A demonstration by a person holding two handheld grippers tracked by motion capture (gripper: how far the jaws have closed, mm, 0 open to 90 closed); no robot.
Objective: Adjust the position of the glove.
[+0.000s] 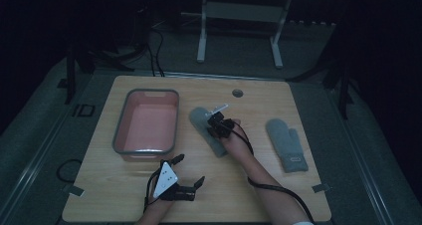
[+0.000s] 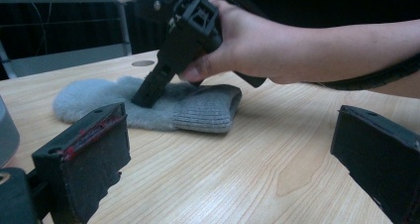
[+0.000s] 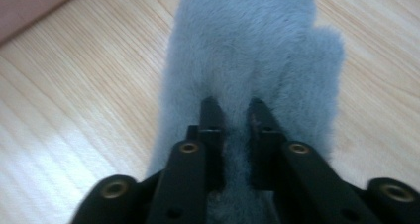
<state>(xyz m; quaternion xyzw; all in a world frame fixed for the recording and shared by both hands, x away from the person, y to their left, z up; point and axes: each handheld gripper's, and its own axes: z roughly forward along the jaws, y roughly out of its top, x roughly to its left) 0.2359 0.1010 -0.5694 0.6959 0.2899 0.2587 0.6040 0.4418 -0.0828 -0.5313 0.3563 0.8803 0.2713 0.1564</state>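
A grey fuzzy mitten (image 1: 200, 117) lies flat mid-table, cuff toward the person. My right gripper (image 1: 214, 129) presses down on its middle, jaws nearly together with a fold of fur pinched between them. The right gripper view looks straight down on that mitten (image 3: 247, 40), and the right gripper (image 3: 233, 105) grips it beside the thumb. From the left gripper view, the right gripper (image 2: 146, 92) digs into the mitten (image 2: 198, 112), held by a hand. My left gripper (image 1: 190, 169) hovers open near the front edge, jaws wide apart (image 2: 233, 135) and holding nothing.
A pink tub with a grey rim (image 1: 119, 130) stands left of the mitten; its corner (image 3: 29, 6) shows in the right gripper view. A second grey mitten (image 1: 287, 143) lies at the right. The wooden table (image 1: 249, 185) has a round grommet hole (image 1: 237, 92) at the back.
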